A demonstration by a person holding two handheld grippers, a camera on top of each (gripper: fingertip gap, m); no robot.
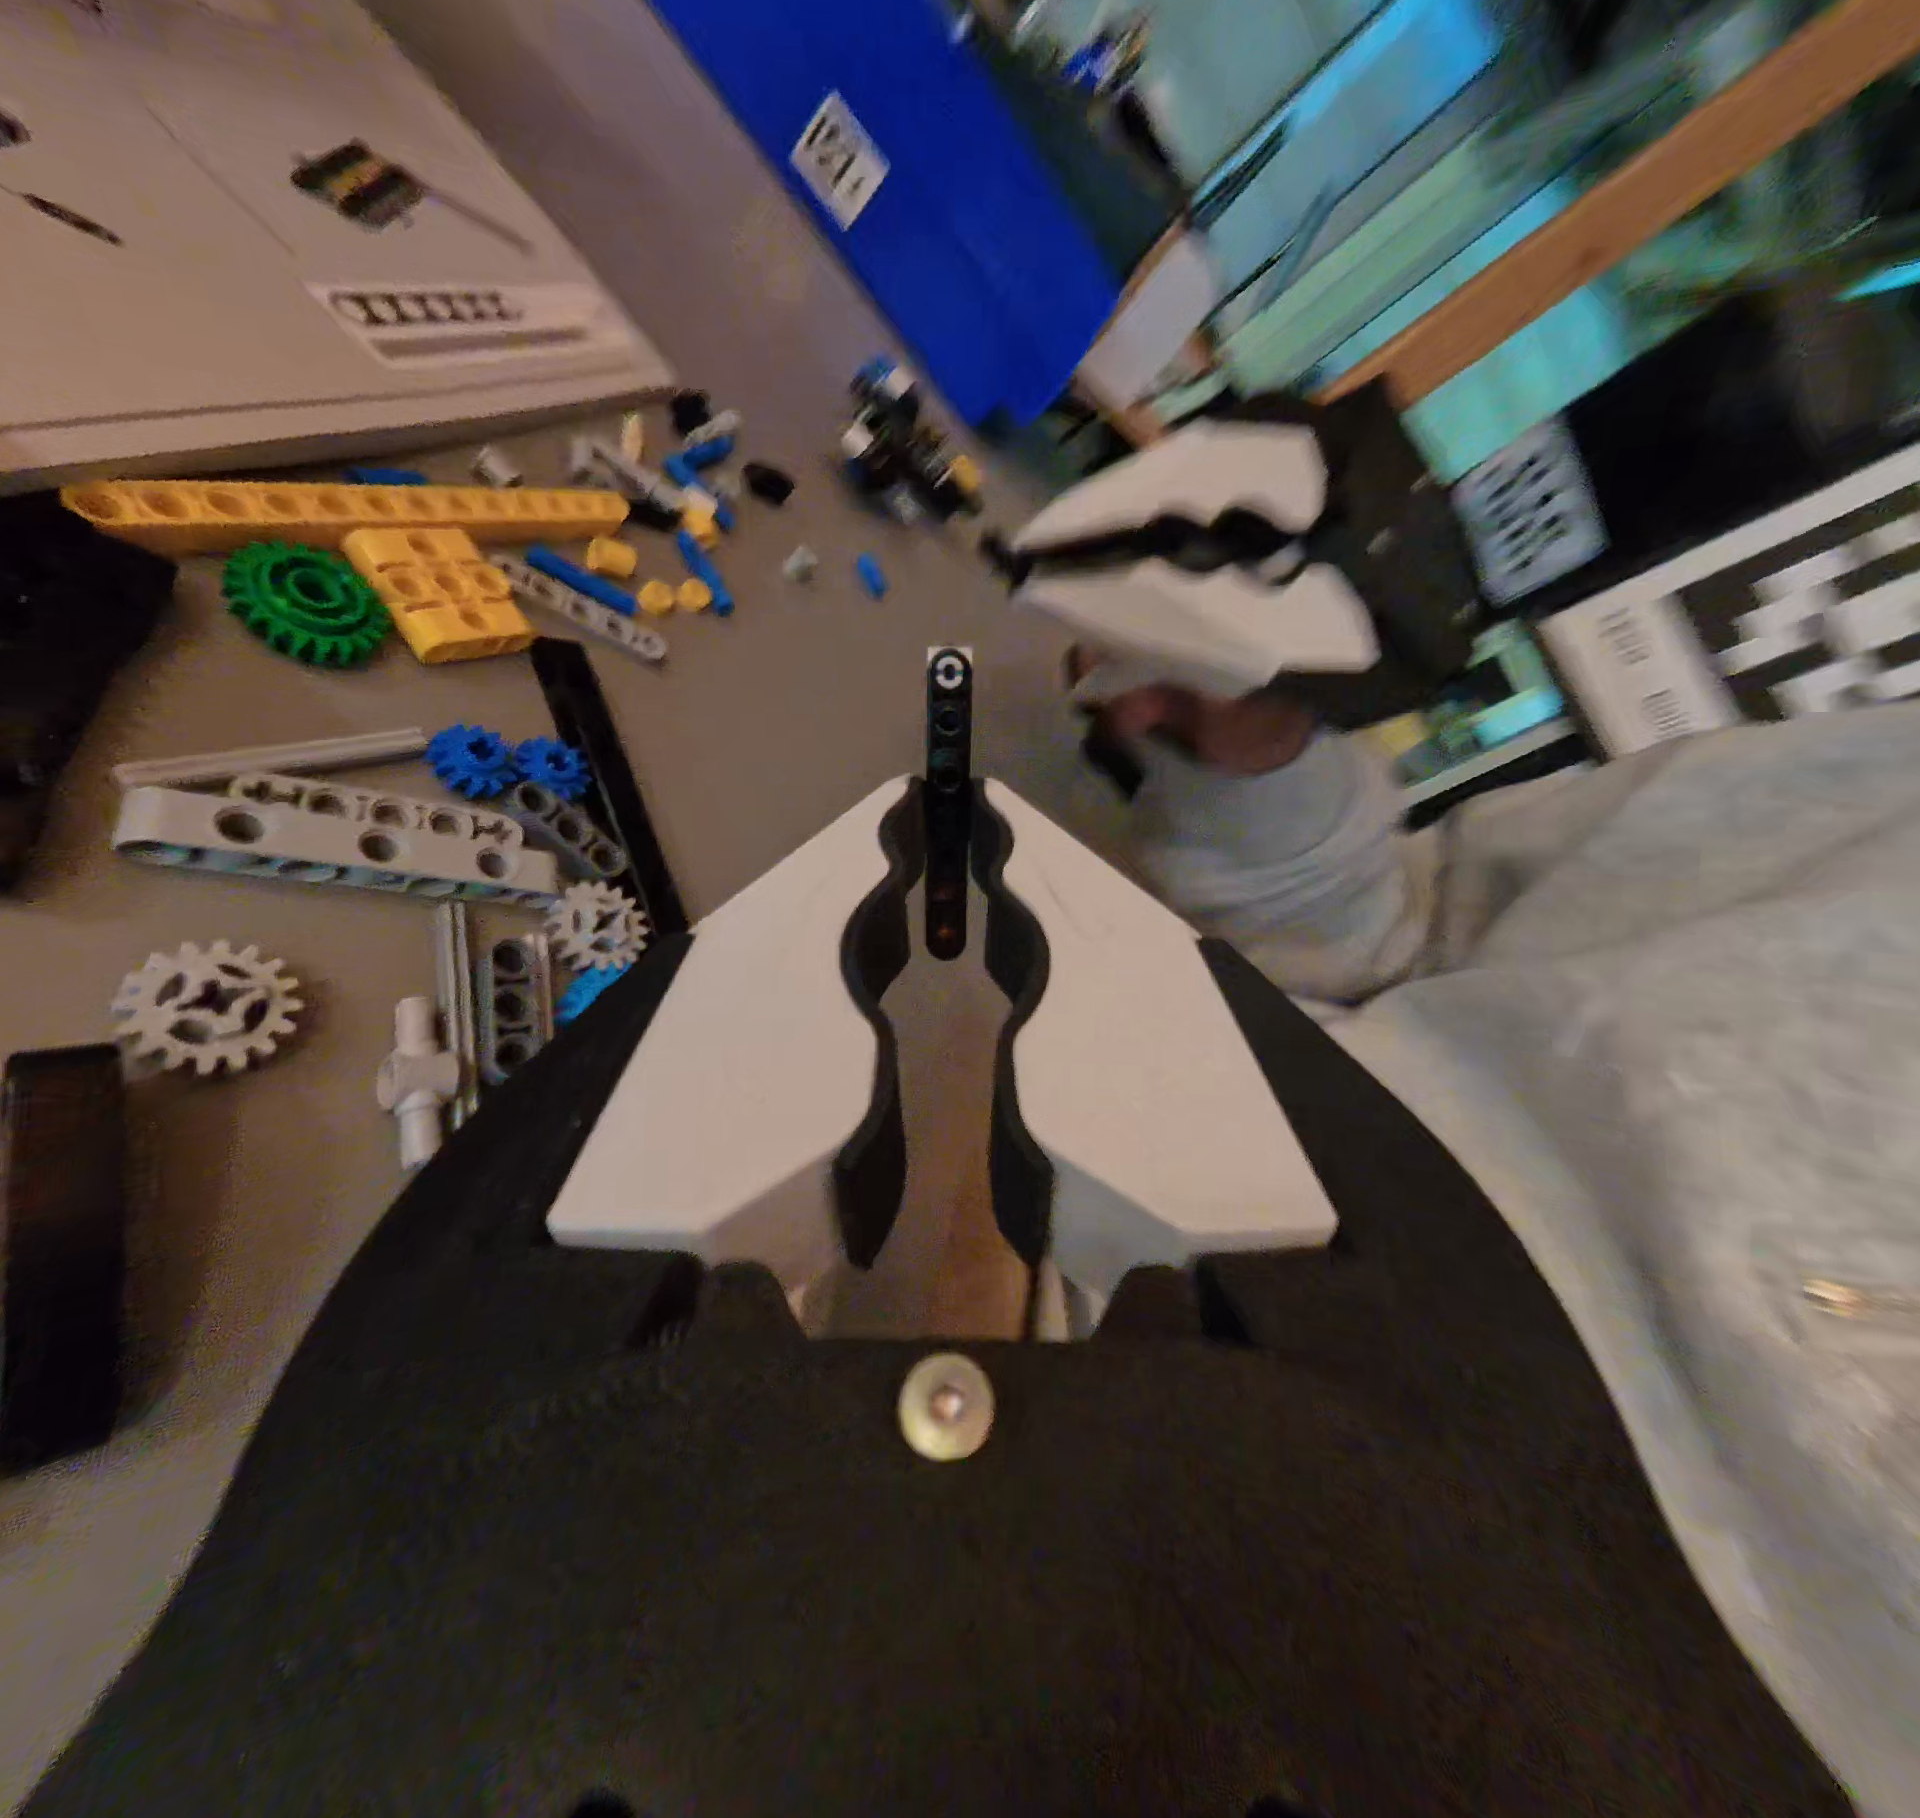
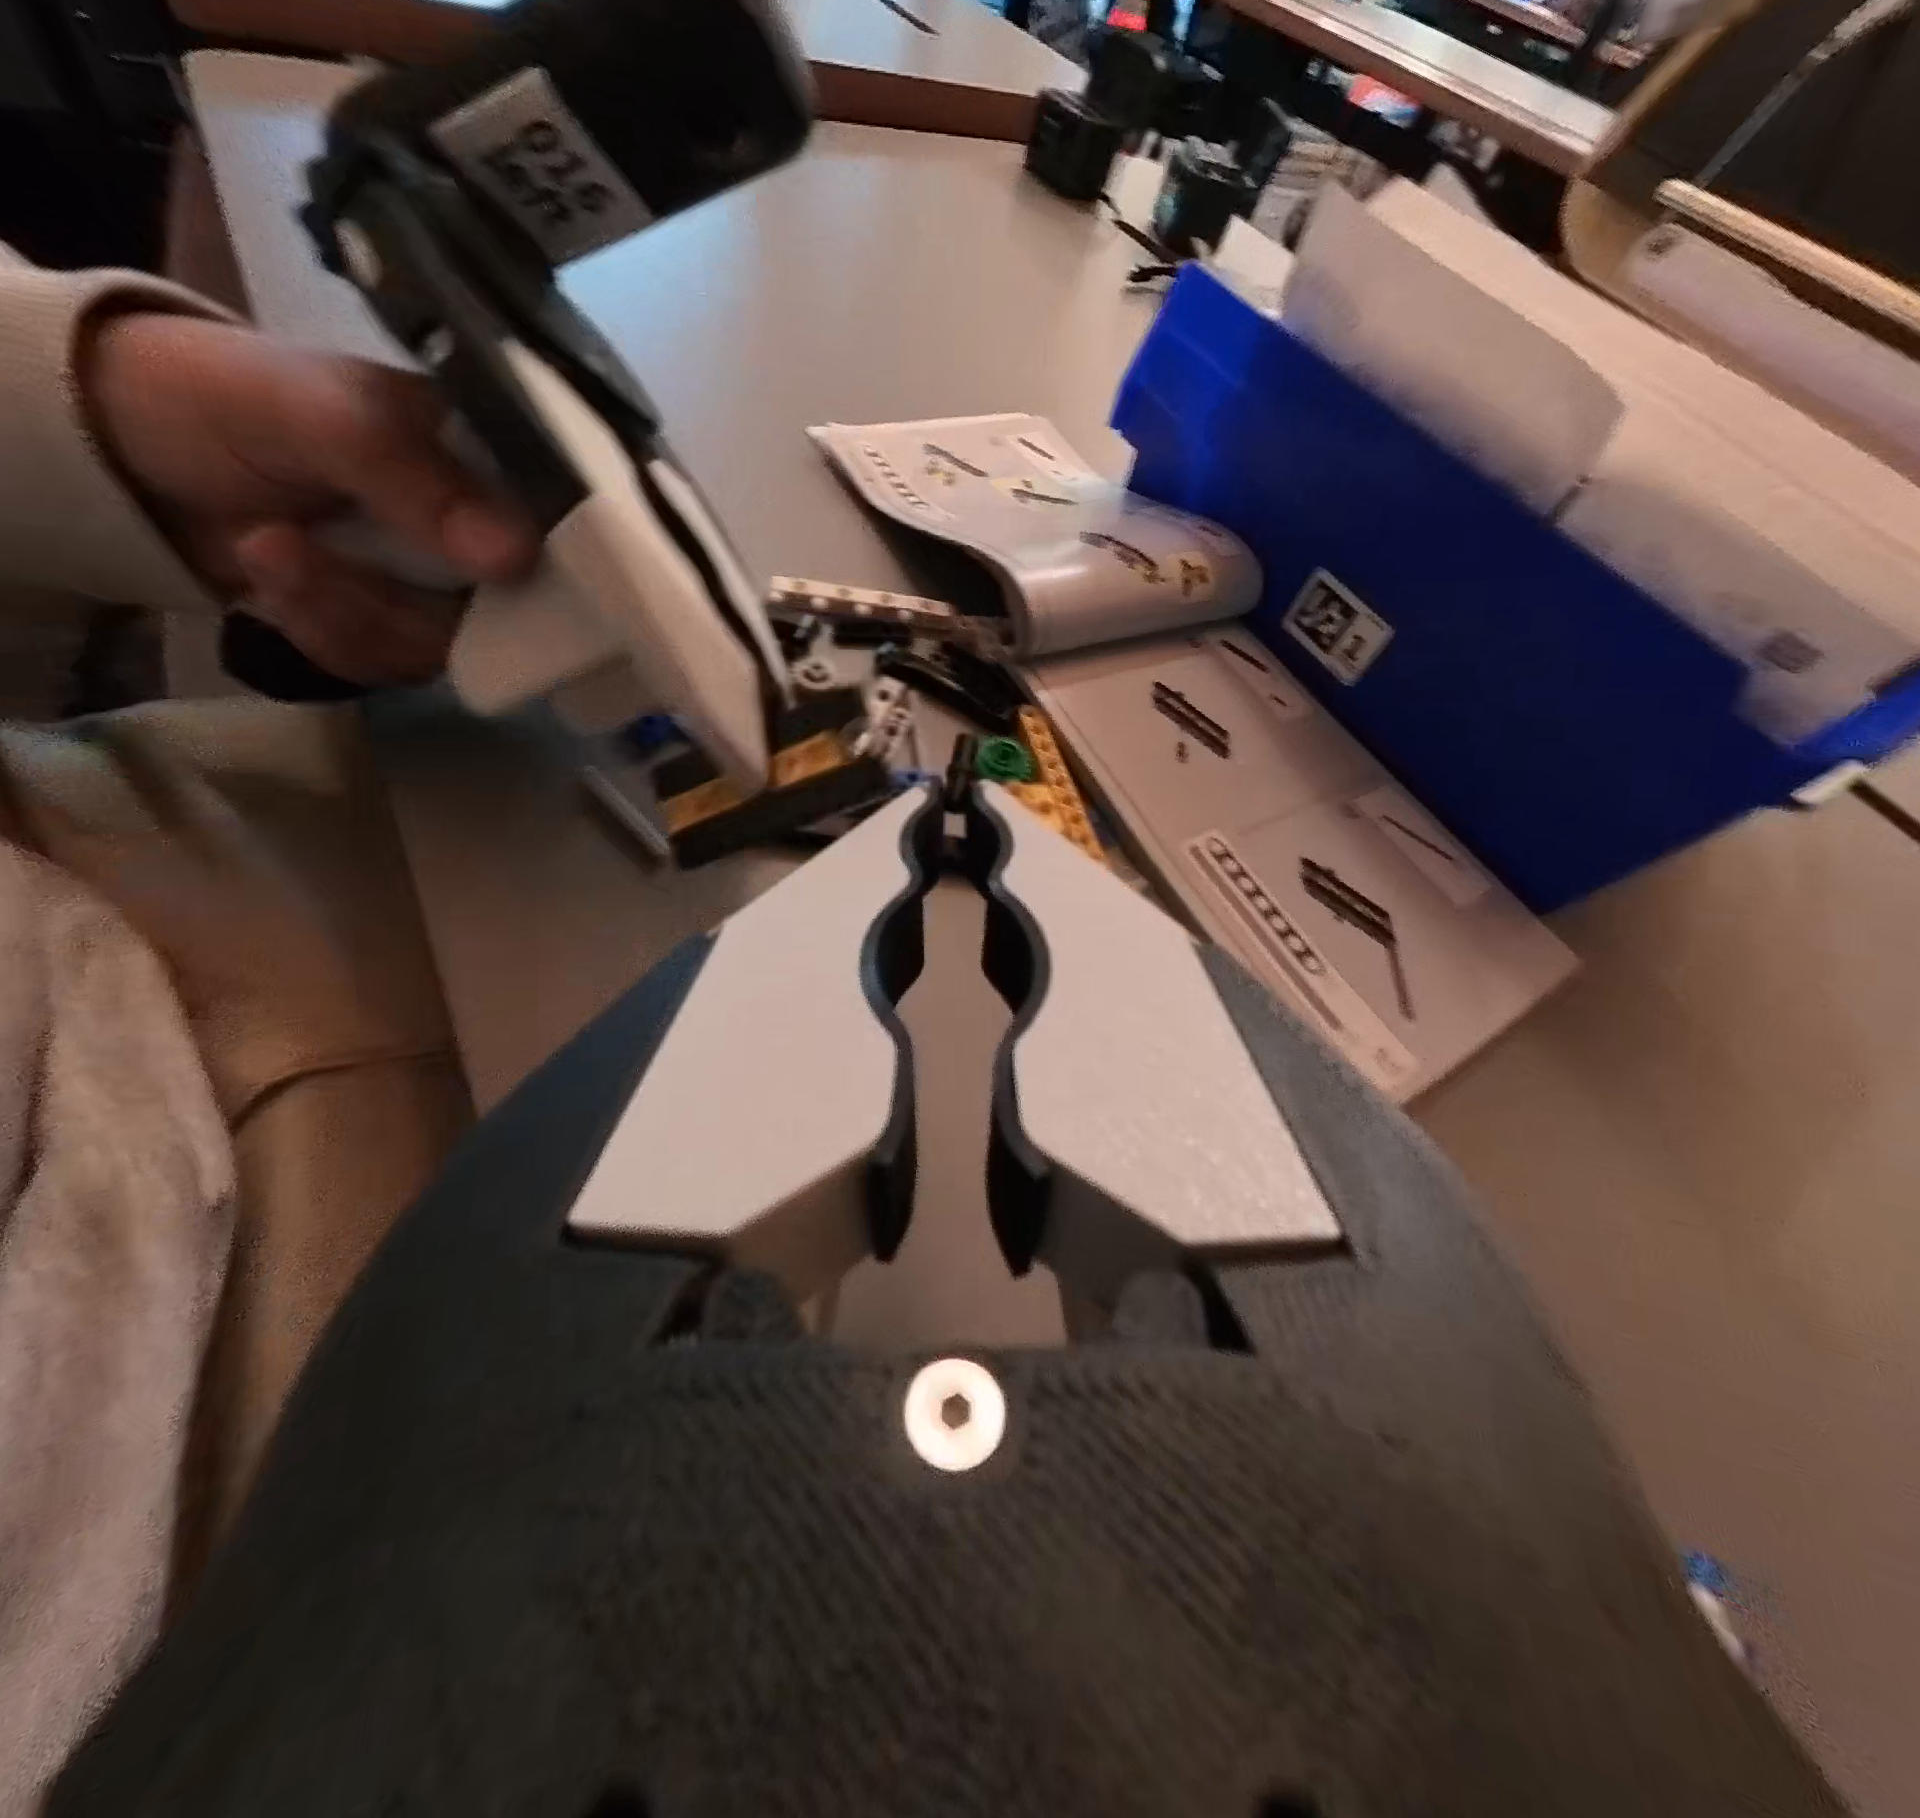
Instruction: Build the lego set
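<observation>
My left gripper is shut on a thin black lego beam with a row of holes. The beam sticks straight out past the fingertips, above the table. My right gripper is shut on a small black pin held at its tips. In the left wrist view the right gripper sits ahead and to the right of the beam's end, apart from it. In the right wrist view the left gripper, held by a hand, points down over the pile of loose pieces.
Loose pieces lie on the grey table: a long yellow beam, a green gear, blue gears, grey beams and a grey gear. The instruction sheets and a blue bin lie beyond them. The grippers' ends are close to 5 cm from one another. The left tips stand about 11 cm off the green gear.
</observation>
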